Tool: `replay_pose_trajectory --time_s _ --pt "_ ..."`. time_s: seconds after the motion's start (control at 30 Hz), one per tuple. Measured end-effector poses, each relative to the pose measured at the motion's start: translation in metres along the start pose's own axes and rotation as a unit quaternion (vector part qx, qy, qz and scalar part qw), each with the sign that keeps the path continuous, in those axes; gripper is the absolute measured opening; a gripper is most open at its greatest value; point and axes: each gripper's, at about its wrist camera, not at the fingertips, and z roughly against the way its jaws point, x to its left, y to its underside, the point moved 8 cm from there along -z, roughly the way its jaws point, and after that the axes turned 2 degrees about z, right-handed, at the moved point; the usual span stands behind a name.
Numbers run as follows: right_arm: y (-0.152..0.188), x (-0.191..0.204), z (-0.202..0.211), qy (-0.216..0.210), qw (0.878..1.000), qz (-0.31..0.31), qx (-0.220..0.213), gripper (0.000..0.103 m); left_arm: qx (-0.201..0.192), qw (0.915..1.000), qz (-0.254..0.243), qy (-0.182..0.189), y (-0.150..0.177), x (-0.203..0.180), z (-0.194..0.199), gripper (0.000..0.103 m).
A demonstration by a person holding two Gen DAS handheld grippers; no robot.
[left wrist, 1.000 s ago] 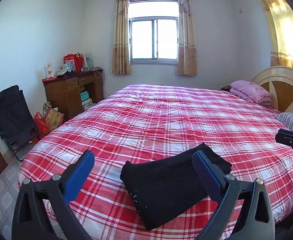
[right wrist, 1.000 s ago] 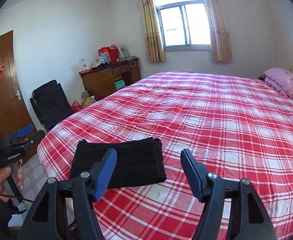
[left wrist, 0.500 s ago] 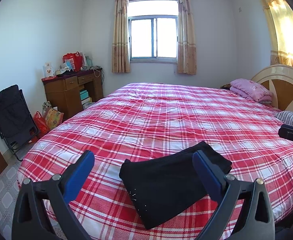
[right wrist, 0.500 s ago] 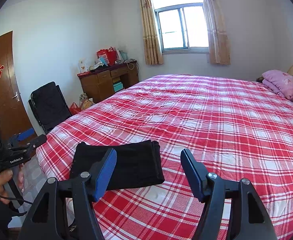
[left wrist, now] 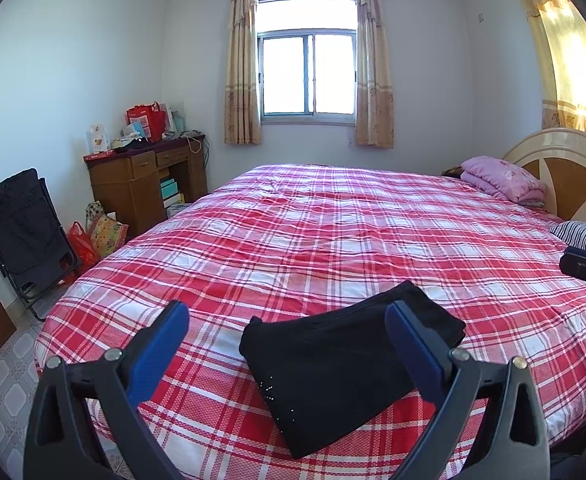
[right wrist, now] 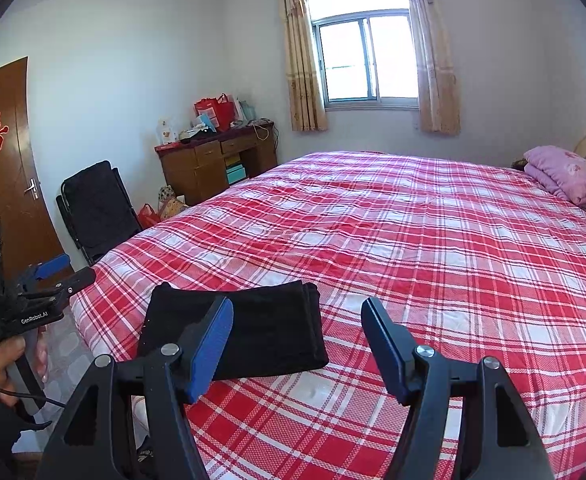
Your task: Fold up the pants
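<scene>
Nothing has moved: both grippers [left wrist: 287, 340] [right wrist: 297, 330] hover released above folded black pants [left wrist: 345, 364] on the bed [left wrist: 333, 232].

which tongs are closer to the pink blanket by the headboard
Right. The right tongs sit on the headboard side of the folded black pants; the left tongs are on the far side, further from the pink blanket.

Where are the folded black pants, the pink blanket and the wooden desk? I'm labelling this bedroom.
folded black pants [left wrist: 333, 364]: left wrist view, middle of the top layer.
pink blanket [left wrist: 501, 178]: left wrist view, top of the folded stack.
wooden desk [right wrist: 201, 168]: right wrist view, front of its drawers.
</scene>
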Motion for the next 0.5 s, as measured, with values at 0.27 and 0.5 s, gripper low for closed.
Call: replay_pose_trajectory --time_s 0.27,0.5 --pt "-0.0002 0.0005 0.0000 0.000 1.000 0.001 0.000 0.068 0.002 1.0000 -0.001 -0.001 0.0009 0.0014 -0.0017 0.101" --pt "-0.0002 0.0008 -0.0001 0.001 1.000 0.002 0.000 0.068 0.005 1.0000 -0.002 -0.003 0.0013 0.0015 -0.0036 0.103"
